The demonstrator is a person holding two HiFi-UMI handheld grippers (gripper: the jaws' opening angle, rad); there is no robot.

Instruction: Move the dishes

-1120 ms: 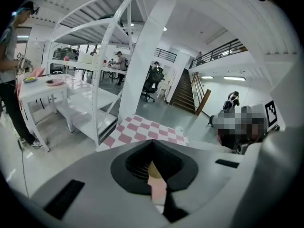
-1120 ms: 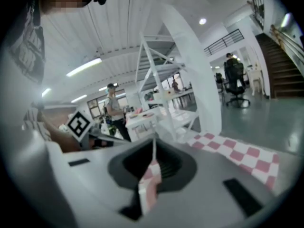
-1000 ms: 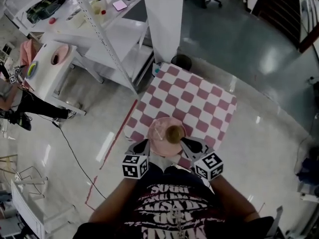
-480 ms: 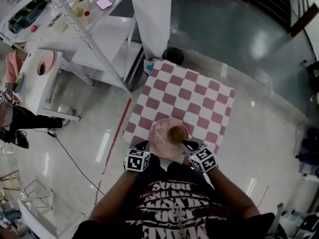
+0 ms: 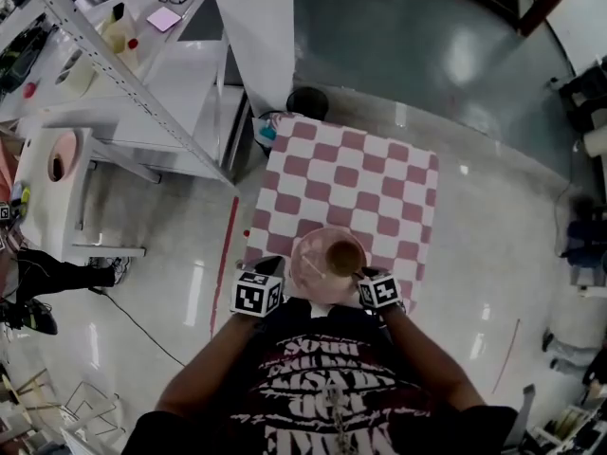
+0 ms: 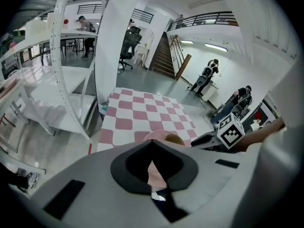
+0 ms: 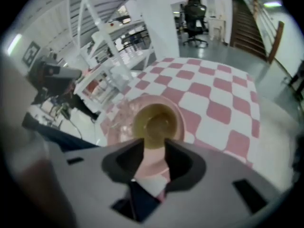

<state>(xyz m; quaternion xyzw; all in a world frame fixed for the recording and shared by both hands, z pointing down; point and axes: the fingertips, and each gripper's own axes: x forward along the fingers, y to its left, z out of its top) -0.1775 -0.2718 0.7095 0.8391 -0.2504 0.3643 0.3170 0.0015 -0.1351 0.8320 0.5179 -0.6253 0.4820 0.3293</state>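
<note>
Pink plate (image 5: 311, 254) sits at the near edge of the checkered counter (image 5: 351, 173), carrying a brown bowl (image 5: 343, 256) on its right half, and it is held from both sides. The left claw (image 5: 275, 271) is clamped on the plate's near-left rim; in the left gripper view a strip of pink rim (image 6: 153, 167) shows pinched between the two dark jaws, with the bowl (image 6: 175, 139) just beyond. The right claw (image 5: 365, 278) is clamped on the near-right rim, and the right gripper view shows its jaws closed on the pink edge (image 7: 152, 158) just below the bowl (image 7: 154, 122), whose inside looks glossy and tan. Whether the plate rests on the counter or hangs just above it cannot be told (the head view looks almost straight down). The counter's red and white squares stretch away far of the plate (image 7: 118, 122) with nothing else on them. Past the counter's far-left corner stand a dark round bin (image 5: 306, 102) and a white pillar (image 5: 256, 27); a white shelving rack (image 5: 142, 93) lies to the left
</note>
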